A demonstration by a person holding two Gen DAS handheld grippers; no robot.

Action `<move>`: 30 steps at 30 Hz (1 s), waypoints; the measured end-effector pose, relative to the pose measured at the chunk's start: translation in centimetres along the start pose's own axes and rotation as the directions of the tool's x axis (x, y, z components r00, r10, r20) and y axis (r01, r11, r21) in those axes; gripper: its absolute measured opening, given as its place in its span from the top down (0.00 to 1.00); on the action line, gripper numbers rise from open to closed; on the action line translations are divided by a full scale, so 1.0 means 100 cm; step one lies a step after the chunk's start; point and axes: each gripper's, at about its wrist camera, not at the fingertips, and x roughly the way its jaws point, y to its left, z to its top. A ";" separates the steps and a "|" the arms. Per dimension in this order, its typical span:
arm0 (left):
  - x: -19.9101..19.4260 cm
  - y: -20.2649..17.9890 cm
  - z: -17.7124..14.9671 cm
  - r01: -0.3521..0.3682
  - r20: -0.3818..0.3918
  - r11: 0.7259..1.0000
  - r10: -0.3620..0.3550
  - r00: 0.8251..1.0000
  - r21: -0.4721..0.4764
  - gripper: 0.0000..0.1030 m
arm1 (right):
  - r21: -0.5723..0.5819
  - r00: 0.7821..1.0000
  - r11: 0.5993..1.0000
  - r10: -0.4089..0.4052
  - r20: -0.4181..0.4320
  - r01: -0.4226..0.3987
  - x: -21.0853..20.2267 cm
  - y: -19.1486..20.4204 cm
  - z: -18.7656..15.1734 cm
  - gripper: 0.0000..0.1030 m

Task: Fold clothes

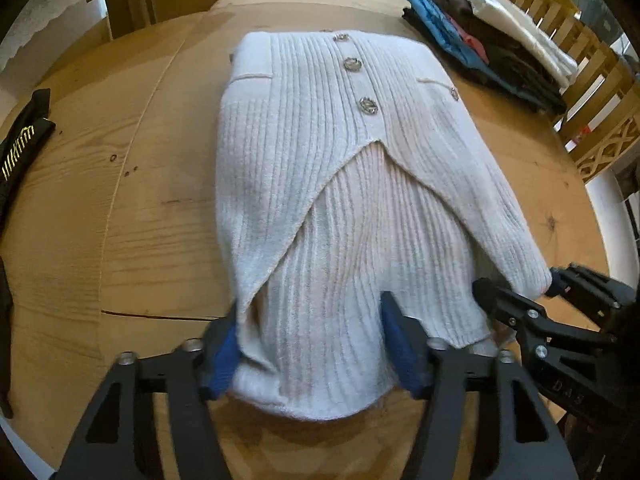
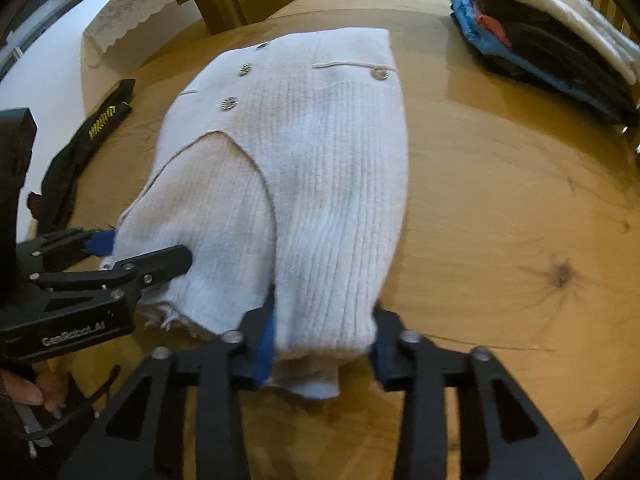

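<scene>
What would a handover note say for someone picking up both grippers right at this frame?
Left gripper: clamped on the near-left edge of the white ribbed cardigan.
Right gripper: clamped on the near-right edge of the same cardigan.
Cardigan lies on the wooden table, buttons up, both sides already folded in over the middle, near end lifted.
Folded pile sits at the table's far right; a black garment lies at the left.
Left to do, probably: carry the near end toward the buttons, release, then stack.
</scene>
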 end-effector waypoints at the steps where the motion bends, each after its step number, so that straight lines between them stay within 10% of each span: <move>1: 0.000 0.001 0.000 0.008 0.001 1.000 -0.008 1.000 0.001 0.59 | 0.007 1.000 1.000 0.013 -0.002 -0.013 0.002 0.001 0.002 0.74; 17: 0.006 -0.033 0.030 0.022 0.012 1.000 -0.022 1.000 0.022 0.70 | 0.045 0.999 0.998 0.035 -0.008 -0.035 0.019 0.029 -0.015 0.82; 30: -0.002 -0.035 0.082 0.070 0.023 0.998 -0.070 0.997 -0.001 0.78 | 0.084 0.992 0.991 0.100 0.080 -0.107 -0.066 -0.013 -0.028 0.82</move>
